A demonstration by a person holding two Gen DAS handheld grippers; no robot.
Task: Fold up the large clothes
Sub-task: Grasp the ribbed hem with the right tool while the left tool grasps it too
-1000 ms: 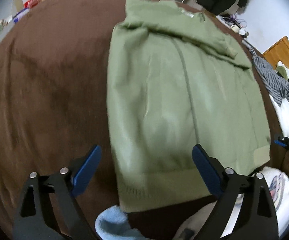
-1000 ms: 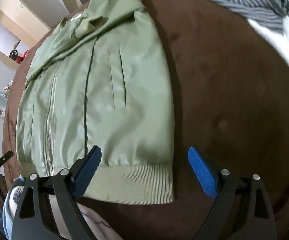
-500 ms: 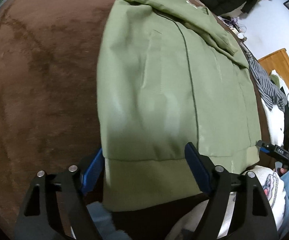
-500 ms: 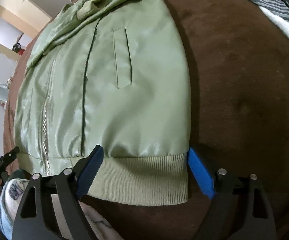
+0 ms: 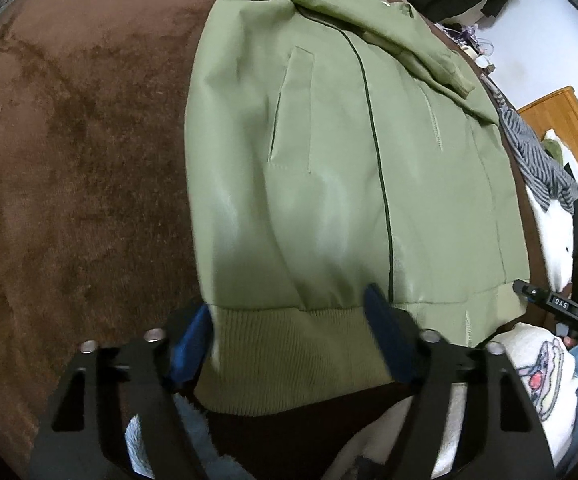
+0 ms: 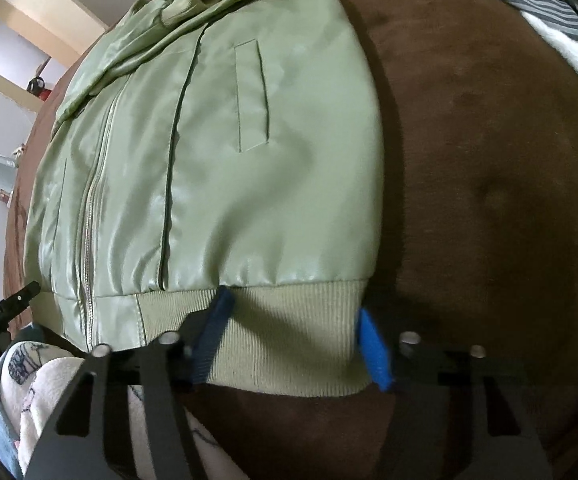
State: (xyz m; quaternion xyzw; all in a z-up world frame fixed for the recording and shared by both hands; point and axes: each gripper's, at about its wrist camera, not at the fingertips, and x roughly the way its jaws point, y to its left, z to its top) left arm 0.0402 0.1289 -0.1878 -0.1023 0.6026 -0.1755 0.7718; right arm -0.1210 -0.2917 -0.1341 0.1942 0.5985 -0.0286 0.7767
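Straddling jacket (image 5: 329, 160) hem corners | left gripper (image 5: 289, 340), right gripper (image 6: 293, 336) both spread, nothing pinched | I'm placed to lift the hem.

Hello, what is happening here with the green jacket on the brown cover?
A person is folding a green jacket that lies flat on a brown blanket, with a two-finger gripper in each hand. The left gripper and the right gripper are both at the ribbed hem, one at each bottom corner. Their blue fingers stand open around the hem band and have not closed on it. The sleeves already lie folded across the top.
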